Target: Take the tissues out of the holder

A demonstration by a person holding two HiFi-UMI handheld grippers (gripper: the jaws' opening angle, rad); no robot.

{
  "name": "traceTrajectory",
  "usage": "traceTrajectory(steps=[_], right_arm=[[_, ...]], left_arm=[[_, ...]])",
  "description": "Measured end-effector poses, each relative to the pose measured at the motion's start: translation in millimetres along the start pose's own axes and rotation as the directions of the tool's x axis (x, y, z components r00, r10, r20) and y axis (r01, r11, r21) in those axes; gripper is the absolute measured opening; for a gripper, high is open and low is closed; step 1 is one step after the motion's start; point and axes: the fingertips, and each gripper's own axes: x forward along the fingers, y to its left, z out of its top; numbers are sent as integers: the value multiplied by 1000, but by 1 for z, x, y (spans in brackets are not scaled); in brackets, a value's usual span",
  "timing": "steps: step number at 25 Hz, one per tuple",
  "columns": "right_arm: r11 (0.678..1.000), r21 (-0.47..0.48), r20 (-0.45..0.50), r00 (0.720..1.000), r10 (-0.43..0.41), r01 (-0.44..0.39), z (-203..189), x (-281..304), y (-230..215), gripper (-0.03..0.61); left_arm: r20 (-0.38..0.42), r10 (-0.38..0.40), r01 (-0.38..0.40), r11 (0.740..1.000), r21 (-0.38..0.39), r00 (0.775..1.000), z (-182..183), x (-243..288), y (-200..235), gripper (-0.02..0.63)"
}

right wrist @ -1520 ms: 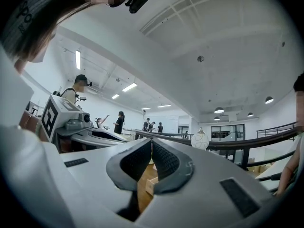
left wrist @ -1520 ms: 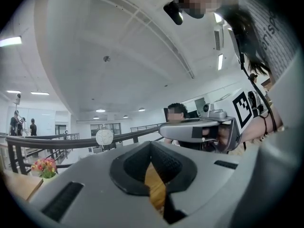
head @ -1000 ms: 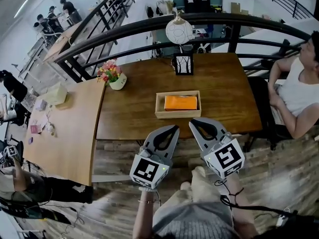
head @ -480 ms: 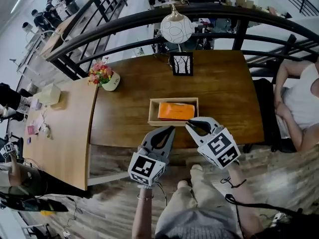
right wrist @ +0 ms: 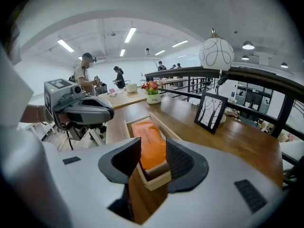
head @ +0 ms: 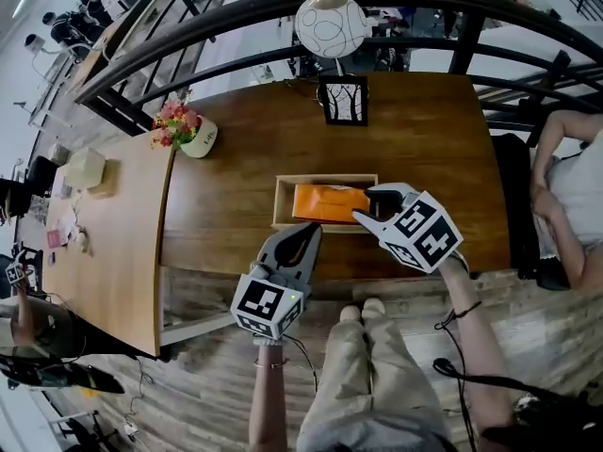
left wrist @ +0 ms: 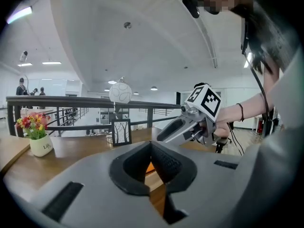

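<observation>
My right tool hangs over the right end of the holder, its jaws opening, with the holder's near end showing between them. The tissues lie in the holder, stretching away ahead of that tool's tips. My left tool, jaws together, is just before the holder's front wall, over the near edge of the surface. Behind the holder stands a picture frame. Well to the left tool's left, toward the back, sits a flower pot. A lamp hangs behind the frame.

Flower pot, framed picture, globe lamp
</observation>
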Motion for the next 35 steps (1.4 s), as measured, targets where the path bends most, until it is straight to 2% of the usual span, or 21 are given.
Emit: traceTrajectory(steps=[5, 10, 17, 20, 29, 35], right_arm=[[1000, 18, -94, 995, 20, -18, -11, 17, -18, 152], [996, 73, -156, 985, 69, -58, -21, 29, -26, 153], [983, 127, -276, 947, 166, -135, -27, 42, -18, 152], [985, 85, -312, 935, 167, -147, -27, 42, -15, 138], [994, 64, -183, 979, 95, -84, -15, 34, -10, 54], [999, 15, -120, 992, 43, -42, 3, 25, -3, 38]], left_arm=[[-30, -16, 15, 1000, -18, 999, -9, 7, 12, 8], [-52, -46, 46, 999, -3, 998, -9, 15, 17, 8], [-66, -57, 58, 998, 17, 996, -12, 23, 23, 8], [-67, -54, 55, 998, 6, 996, -14, 25, 22, 8], [-74, -36, 36, 999, 3, 997, -14, 18, 22, 8], [-68, -14, 14, 1000, -4, 998, -9, 7, 24, 8]])
